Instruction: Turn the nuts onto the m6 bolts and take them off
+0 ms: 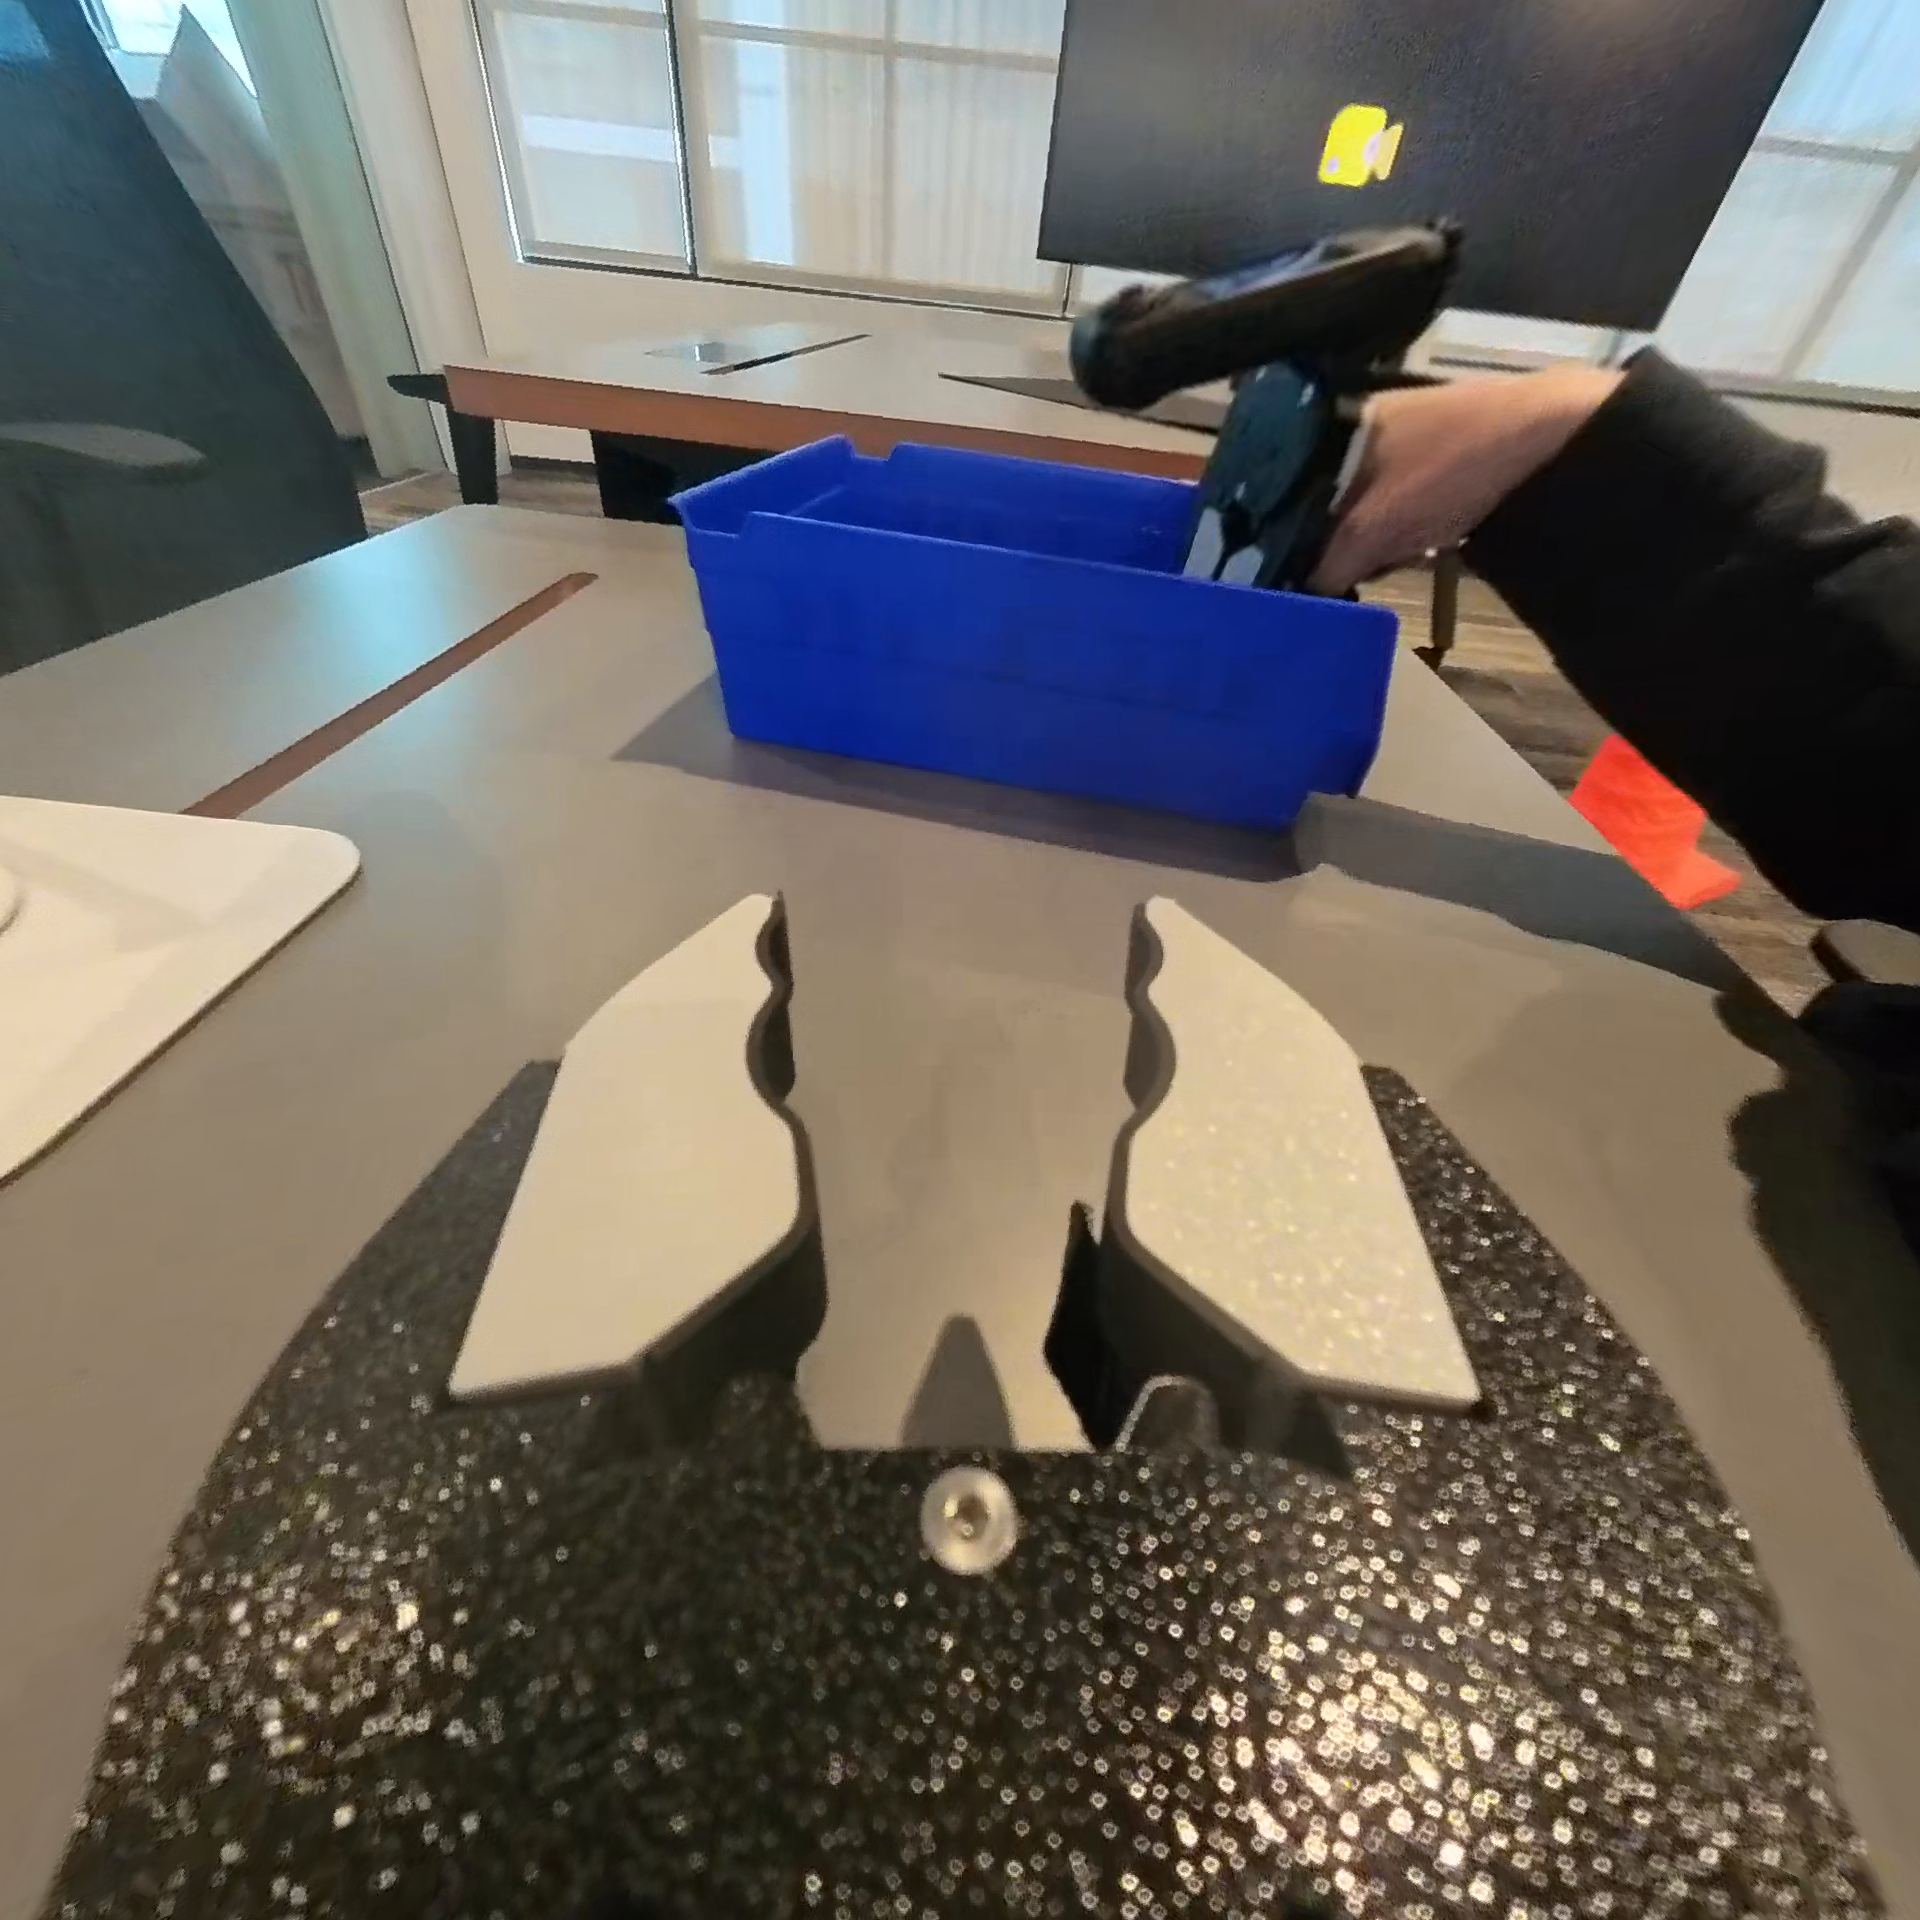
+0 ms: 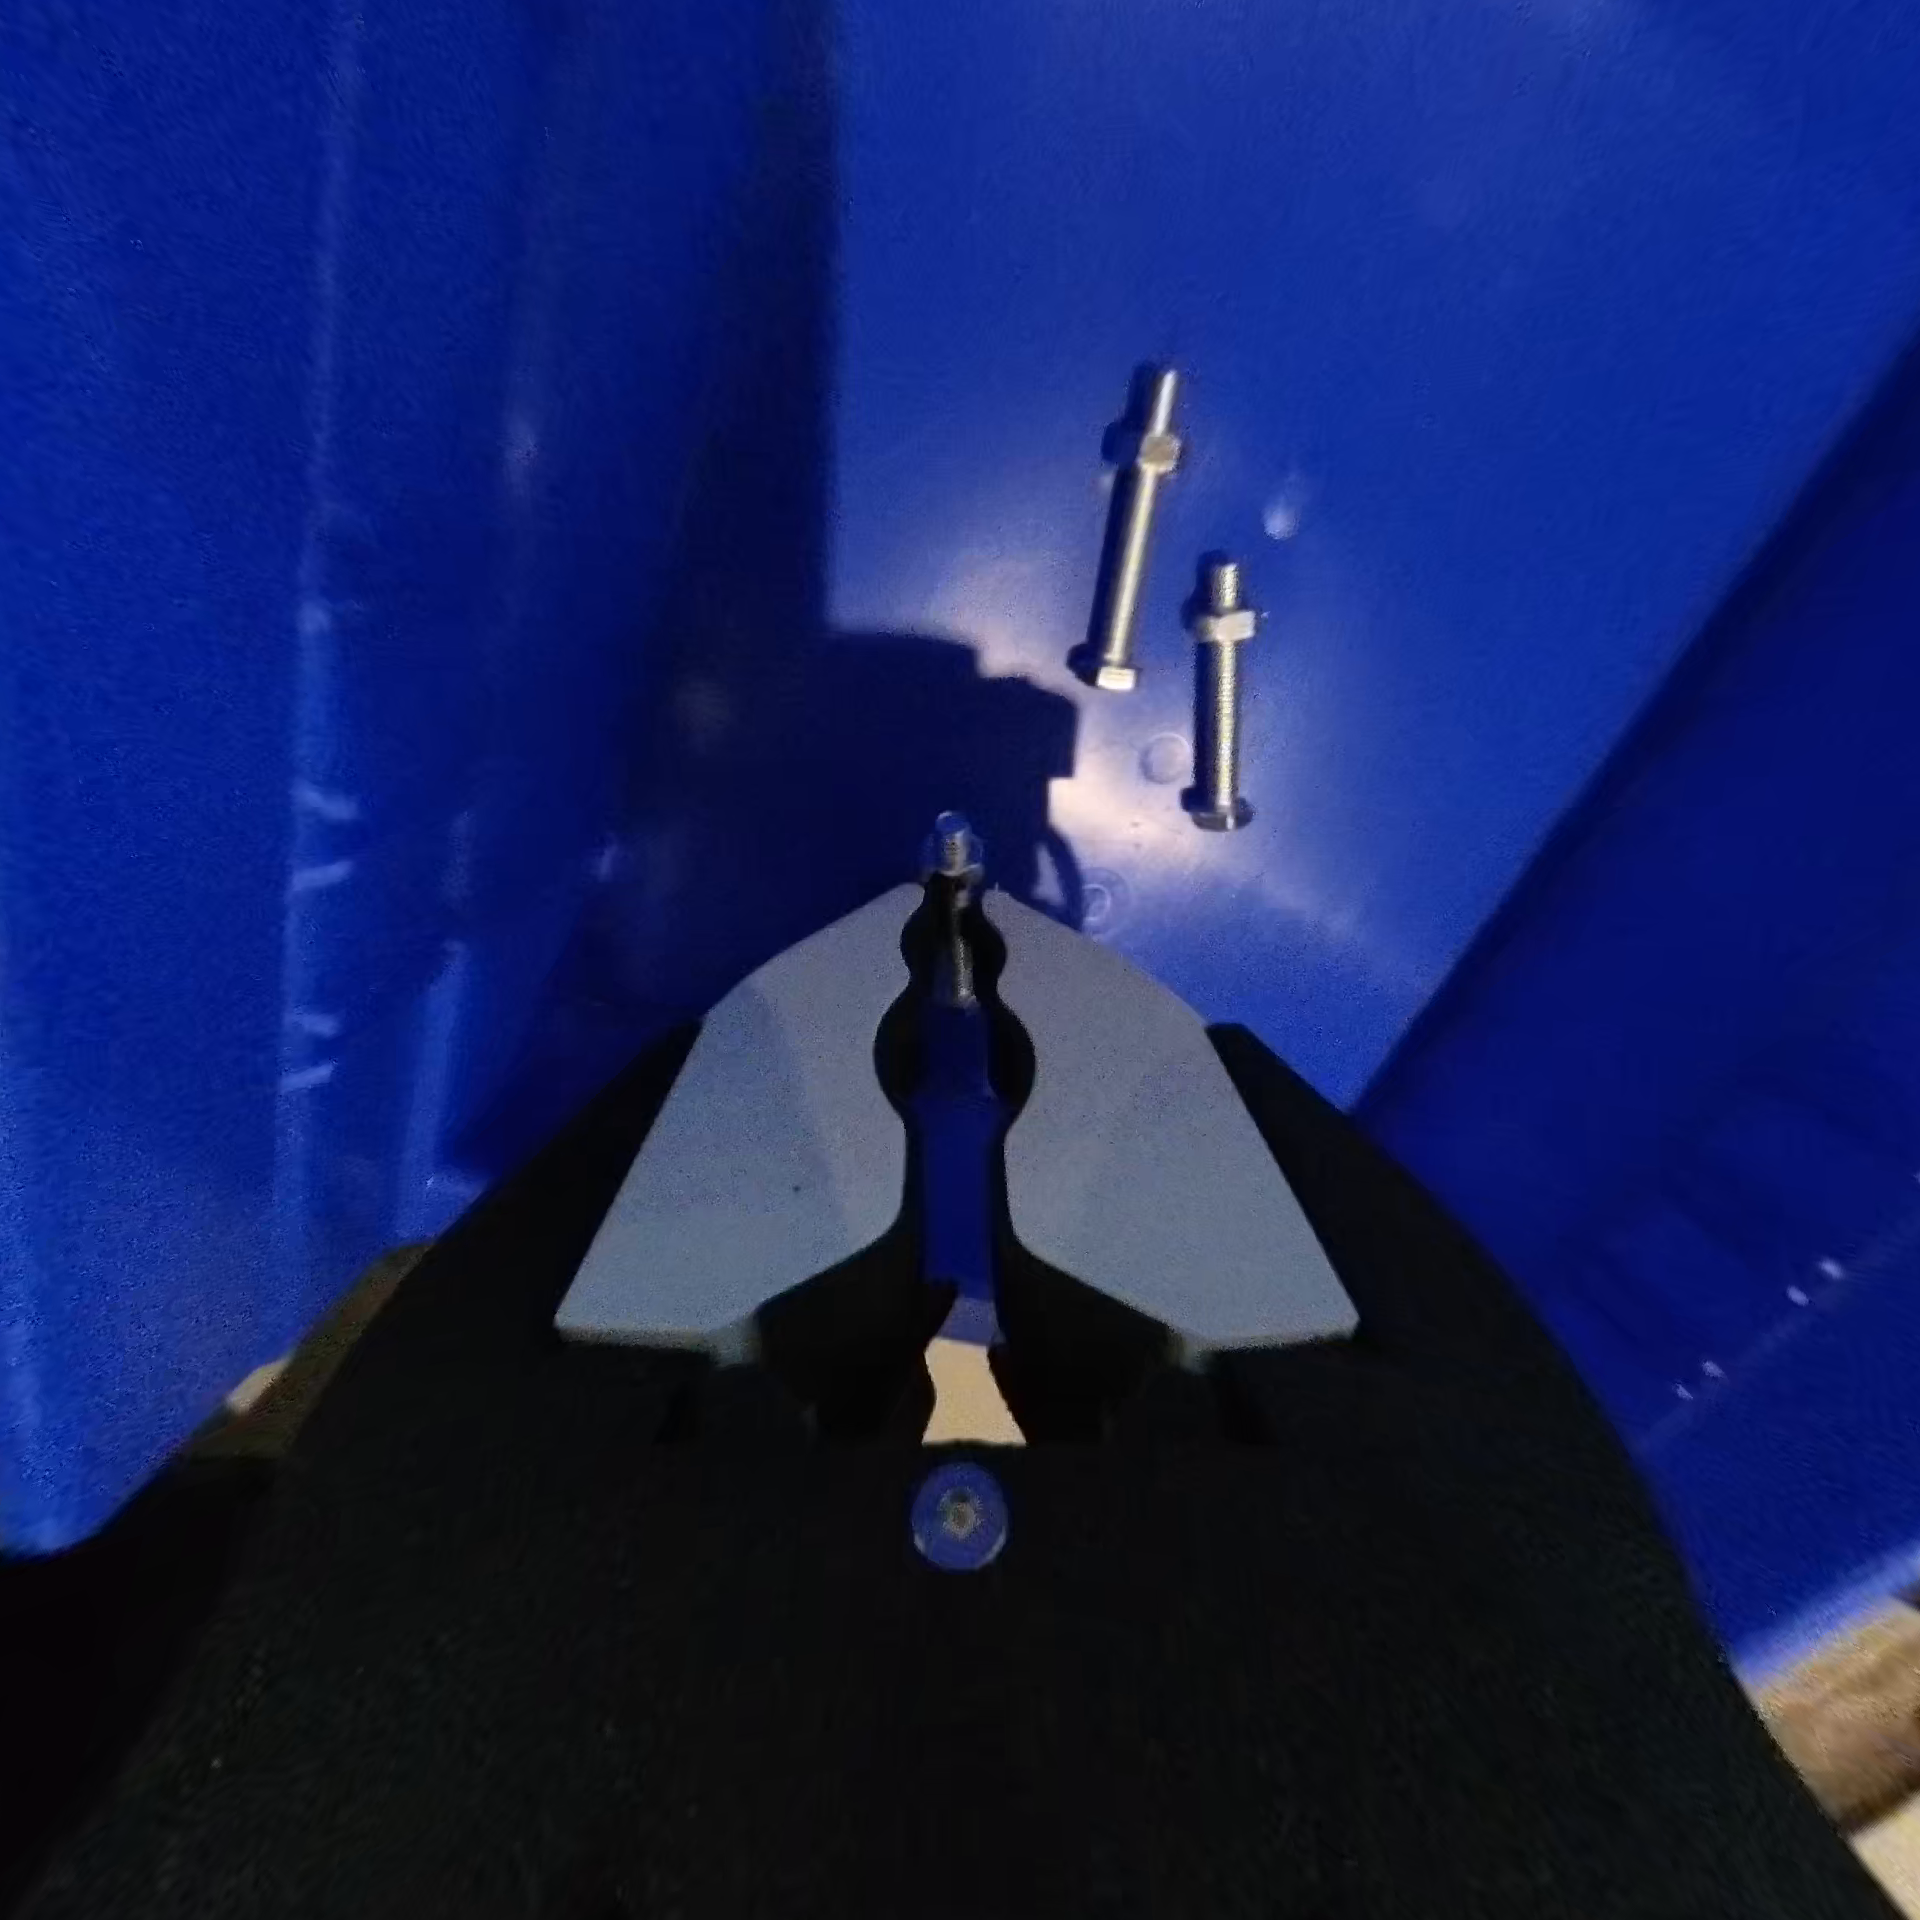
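Observation:
My right gripper point(image 2: 956, 909) is inside the blue bin point(image 2: 416, 520) and is shut on a bolt point(image 2: 956, 935) whose threaded end with a nut point(image 2: 954, 854) sticks out past the fingertips. Two more bolts lie on the bin floor beyond it: a longer bolt point(image 2: 1132, 540) with a nut point(image 2: 1155, 455) and a shorter bolt point(image 2: 1218, 707) with a nut point(image 2: 1226, 625). In the left wrist view my left gripper point(image 1: 961, 914) is open and empty, low over the grey table point(image 1: 520, 831), in front of the blue bin point(image 1: 1039, 665). The right gripper point(image 1: 1257, 520), held by a hand, dips into that bin.
A white mat point(image 1: 145, 935) lies at the table's left. An orange object point(image 1: 1642, 831) sits on the floor to the right. A dark screen point(image 1: 1403, 135) and another table point(image 1: 790, 384) stand behind. The bin walls point(image 2: 1662, 1039) close in around the right gripper.

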The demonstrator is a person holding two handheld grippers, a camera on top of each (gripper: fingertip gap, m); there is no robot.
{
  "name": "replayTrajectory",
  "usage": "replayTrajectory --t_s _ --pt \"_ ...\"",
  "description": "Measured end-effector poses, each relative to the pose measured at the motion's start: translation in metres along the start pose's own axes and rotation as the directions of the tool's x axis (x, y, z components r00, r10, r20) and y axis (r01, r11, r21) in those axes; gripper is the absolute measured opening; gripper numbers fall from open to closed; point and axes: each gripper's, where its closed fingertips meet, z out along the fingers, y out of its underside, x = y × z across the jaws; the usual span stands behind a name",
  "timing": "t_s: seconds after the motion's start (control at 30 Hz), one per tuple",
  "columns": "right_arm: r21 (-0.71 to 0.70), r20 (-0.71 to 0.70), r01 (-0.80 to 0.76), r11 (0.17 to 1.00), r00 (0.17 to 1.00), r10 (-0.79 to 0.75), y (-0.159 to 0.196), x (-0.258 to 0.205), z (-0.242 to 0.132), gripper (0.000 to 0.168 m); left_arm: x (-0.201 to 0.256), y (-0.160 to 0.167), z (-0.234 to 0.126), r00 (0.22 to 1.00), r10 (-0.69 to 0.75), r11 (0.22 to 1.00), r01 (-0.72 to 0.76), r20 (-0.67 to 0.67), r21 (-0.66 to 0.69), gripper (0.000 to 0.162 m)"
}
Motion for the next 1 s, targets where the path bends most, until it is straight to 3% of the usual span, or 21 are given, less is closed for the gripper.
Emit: replayTrajectory --t_s 0.27,0.33,0.4,0.47,0.53,0.63,0.7,0.83,0.9,1.0 --pt "-0.017 -0.017 -0.006 1.000 1.000 0.006 -0.001 0.003 0.003 0.010 -0.003 -0.003 -0.004 0.999 -0.049 0.999 0.049 -0.006 0.019 0.051" --pt "0.052 -0.070 -0.038 0.998 0.997 0.042 -0.004 0.008 -0.016 0.009 -0.005 -0.003 -0.004 0.999 -0.048 0.999 0.048 0.005 0.019 0.049" --pt "0.229 -0.129 -0.048 0.972 0.989 0.079 -0.021 0.007 -0.050 0.001 -0.009 -0.003 -0.006 0.998 -0.051 0.999 0.050 0.031 0.021 0.045" --pt "0.491 -0.144 -0.024 0.871 0.984 0.108 -0.055 -0.010 -0.095 0.000 -0.016 -0.003 -0.007 0.995 -0.073 0.997 0.071 0.071 0.026 0.039" --pt "0.711 -0.134 0.050 0.702 0.989 0.064 -0.093 -0.045 -0.133 0.000 -0.022 -0.002 -0.008 0.988 -0.118 0.993 0.115 0.095 0.034 0.032" --pt "0.880 -0.140 0.167 0.445 0.986 -0.091 -0.143 -0.111 -0.151 0.000 -0.031 0.000 -0.011 0.971 -0.203 0.979 0.197 0.123 0.059 0.017" --pt "0.939 -0.107 0.137 0.315 0.988 -0.111 -0.172 -0.138 -0.141 0.000 -0.039 -0.001 -0.015 0.955 -0.254 0.966 0.242 0.153 0.094 0.002" --pt "0.975 0.046 -0.027 0.219 0.996 -0.082 -0.208 -0.166 -0.092 0.000 -0.059 -0.002 -0.029 0.913 -0.314 0.946 0.279 0.262 0.162 0.000" --pt "0.976 0.010 0.008 0.220 0.997 -0.081 -0.214 -0.173 -0.075 0.000 -0.065 -0.002 -0.035 0.898 -0.314 0.946 0.270 0.308 0.179 0.000" --pt "0.985 -0.078 0.089 0.150 0.994 -0.078 -0.212 -0.178 -0.073 0.000 -0.072 -0.004 -0.043 0.880 -0.292 0.953 0.232 0.374 0.196 0.000"
